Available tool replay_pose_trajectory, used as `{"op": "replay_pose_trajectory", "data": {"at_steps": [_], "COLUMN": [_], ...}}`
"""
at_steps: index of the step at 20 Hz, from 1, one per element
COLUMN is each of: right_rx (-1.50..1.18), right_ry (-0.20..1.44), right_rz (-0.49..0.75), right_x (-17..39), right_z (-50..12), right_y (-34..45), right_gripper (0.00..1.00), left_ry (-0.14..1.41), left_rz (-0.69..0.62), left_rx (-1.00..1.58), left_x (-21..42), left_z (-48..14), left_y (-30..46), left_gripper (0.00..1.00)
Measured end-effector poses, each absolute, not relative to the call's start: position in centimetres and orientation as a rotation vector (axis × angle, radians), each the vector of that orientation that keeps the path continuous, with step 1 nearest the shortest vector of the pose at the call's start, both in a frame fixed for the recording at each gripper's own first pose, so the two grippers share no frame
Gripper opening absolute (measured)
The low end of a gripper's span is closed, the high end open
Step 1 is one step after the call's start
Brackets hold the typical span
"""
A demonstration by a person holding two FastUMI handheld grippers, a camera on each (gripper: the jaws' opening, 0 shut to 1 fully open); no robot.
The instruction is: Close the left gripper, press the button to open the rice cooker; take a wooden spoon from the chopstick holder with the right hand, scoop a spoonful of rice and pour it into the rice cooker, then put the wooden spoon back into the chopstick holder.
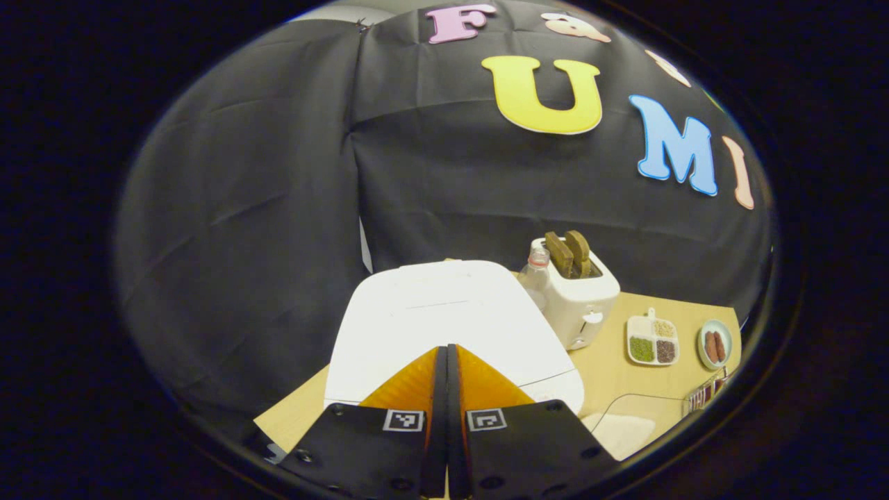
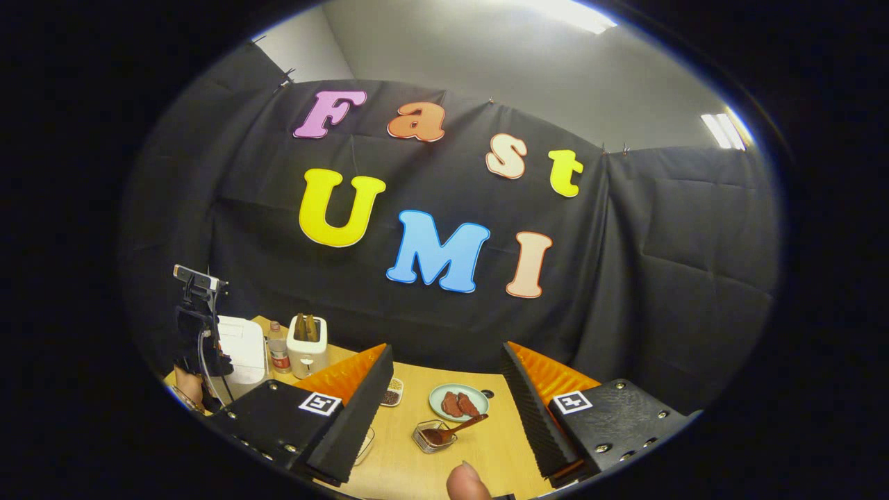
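Left tool (image 1: pixel 446 357) is seen with fingers pressed together, nothing between them, hovering just above the near edge of the white rice cooker (image 1: pixel 444 319), whose lid is down. Behind the cooker to the right a bottle (image 1: pixel 535 276) and a white toaster (image 1: pixel 576 295) are seen, touching or nearly so. Further right on the surface (image 1: pixel 611 361) a divided dish (image 1: pixel 651 340) and a small plate (image 1: pixel 715 344) are placed. Right tool (image 2: pixel 444 389) is held with fingers wide apart, empty, above the surface. Between them, a wooden spoon (image 2: pixel 455 429) is seen resting in a small clear holder (image 2: pixel 432 437), near a plate (image 2: pixel 458 403). A fingertip (image 2: pixel 467 482) is visible at the near edge.
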State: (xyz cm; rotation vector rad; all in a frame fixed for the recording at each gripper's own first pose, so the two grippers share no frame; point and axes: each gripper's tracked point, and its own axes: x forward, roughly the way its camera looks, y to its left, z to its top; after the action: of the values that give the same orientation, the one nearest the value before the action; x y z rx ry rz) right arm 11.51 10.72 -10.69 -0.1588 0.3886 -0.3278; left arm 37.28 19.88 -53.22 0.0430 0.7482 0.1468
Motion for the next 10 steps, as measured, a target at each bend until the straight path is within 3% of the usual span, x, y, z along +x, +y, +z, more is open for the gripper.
{"op": "replay_pose_trajectory", "data": {"at_steps": [6,10], "right_rx": [-0.143,-0.133], "right_ry": [0.4,0.401], "right_rz": [-0.36,-0.356], "right_x": [11.0,10.7], "right_z": [-11.3,-11.4], "right_y": [10.0,10.3], "right_gripper": [0.95,0.95], "left_ry": [0.753,0.669], "left_rz": [0.153,0.161], "left_rx": [0.067,-0.04], "left_x": [37.3,38.4], "left_z": [-55.3,-52.0], "left_y": [20.1,20.5], "left_gripper": [0.1,0.1]}}
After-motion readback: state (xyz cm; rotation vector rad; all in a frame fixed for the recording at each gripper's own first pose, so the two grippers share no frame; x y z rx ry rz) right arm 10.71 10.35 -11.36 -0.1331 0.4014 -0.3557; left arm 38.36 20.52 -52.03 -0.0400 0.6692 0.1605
